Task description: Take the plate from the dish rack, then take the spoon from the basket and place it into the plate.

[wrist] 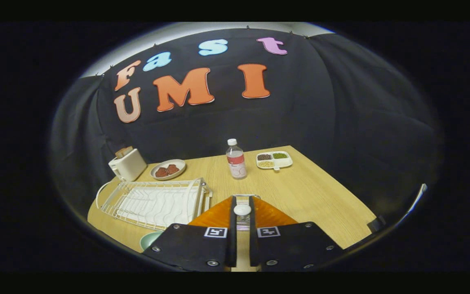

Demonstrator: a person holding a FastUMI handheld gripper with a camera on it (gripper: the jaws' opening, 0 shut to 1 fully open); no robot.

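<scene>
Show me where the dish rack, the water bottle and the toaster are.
dish rack [155, 202]: gripper view, on its wire grid.
water bottle [236, 163]: gripper view, on its label.
toaster [129, 165]: gripper view, on its front side.

Black cloth wall [300, 106] hangs behind and wraps both sides of the booth, creased and pinned along its top edge, with a pale lit strip [202, 29] of ceiling or wall showing above it. A light wood-grain table [320, 192] runs up to the cloth, evenly lit with soft glare, its far edge touching the drape. At the back of the table sit a toaster [128, 164] on the left, a bottle [236, 159] upright near the middle, and a sectioned tray [274, 160] just right of the bottle, all well apart from each other.
</scene>
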